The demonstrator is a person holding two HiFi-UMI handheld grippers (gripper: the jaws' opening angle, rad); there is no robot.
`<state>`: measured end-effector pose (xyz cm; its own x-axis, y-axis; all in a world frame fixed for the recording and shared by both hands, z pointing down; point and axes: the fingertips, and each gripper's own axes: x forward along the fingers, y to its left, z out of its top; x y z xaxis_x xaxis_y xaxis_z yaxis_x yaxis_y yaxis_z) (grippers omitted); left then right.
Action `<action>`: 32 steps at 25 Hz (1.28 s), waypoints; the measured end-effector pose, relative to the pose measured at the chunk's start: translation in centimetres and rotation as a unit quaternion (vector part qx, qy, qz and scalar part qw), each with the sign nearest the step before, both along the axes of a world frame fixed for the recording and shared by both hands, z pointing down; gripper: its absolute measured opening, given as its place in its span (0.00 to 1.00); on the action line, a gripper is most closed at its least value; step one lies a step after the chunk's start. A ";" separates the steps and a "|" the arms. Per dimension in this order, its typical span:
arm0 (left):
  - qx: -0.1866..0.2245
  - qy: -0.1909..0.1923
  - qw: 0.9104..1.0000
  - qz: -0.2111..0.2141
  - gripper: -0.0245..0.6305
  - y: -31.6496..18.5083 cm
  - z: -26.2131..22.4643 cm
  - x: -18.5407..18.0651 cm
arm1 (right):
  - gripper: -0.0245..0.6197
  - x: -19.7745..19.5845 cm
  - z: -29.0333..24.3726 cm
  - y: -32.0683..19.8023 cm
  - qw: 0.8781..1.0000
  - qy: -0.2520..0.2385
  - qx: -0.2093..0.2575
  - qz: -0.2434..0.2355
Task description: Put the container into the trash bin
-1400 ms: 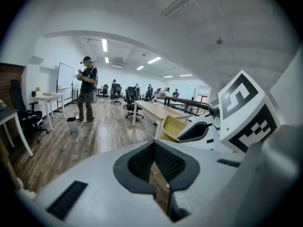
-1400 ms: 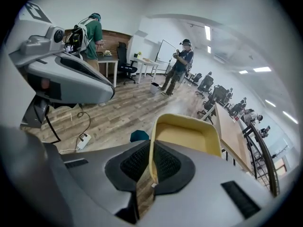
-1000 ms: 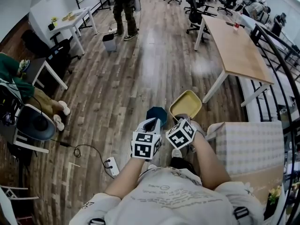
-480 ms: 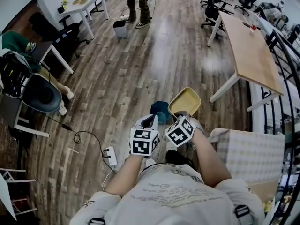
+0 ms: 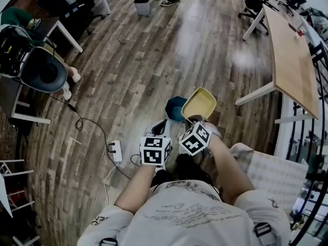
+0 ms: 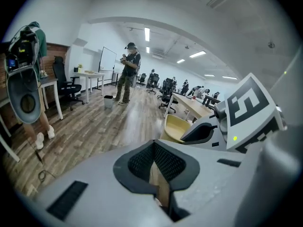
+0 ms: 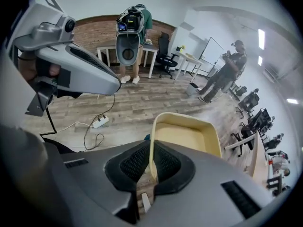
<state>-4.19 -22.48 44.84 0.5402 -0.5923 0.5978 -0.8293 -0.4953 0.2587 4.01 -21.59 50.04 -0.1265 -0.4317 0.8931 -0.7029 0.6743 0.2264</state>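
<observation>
A shallow yellow container [image 5: 201, 103] hangs tilted over the wood floor, and my right gripper [image 5: 193, 121] is shut on its near rim. In the right gripper view that rim [image 7: 152, 141] runs between the black pads and the tray [image 7: 187, 134] opens beyond them. A small dark blue trash bin [image 5: 174, 108] stands on the floor just left of the container, partly under its edge. My left gripper [image 5: 161, 129] hovers close beside the right one, near the bin. Its pads [image 6: 142, 162] meet at the tip with nothing between them.
A white power strip [image 5: 116, 150] with cables lies on the floor to the left. A checked padded seat [image 5: 271, 173] stands at my right and a long wooden table [image 5: 289, 50] beyond it. One person stands far off [image 6: 127, 72]; another in green bends at a desk [image 7: 132, 32].
Both grippers have sunk toward the floor with the container still held, and the container now hangs closer to the blue bin. My view has tipped further down.
</observation>
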 end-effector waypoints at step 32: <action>-0.190 -0.030 0.974 -0.117 0.04 -6.8 39.9 -1.0 | 0.07 -0.5 47.1 -8.9 0.985 0.007 -0.109 -0.133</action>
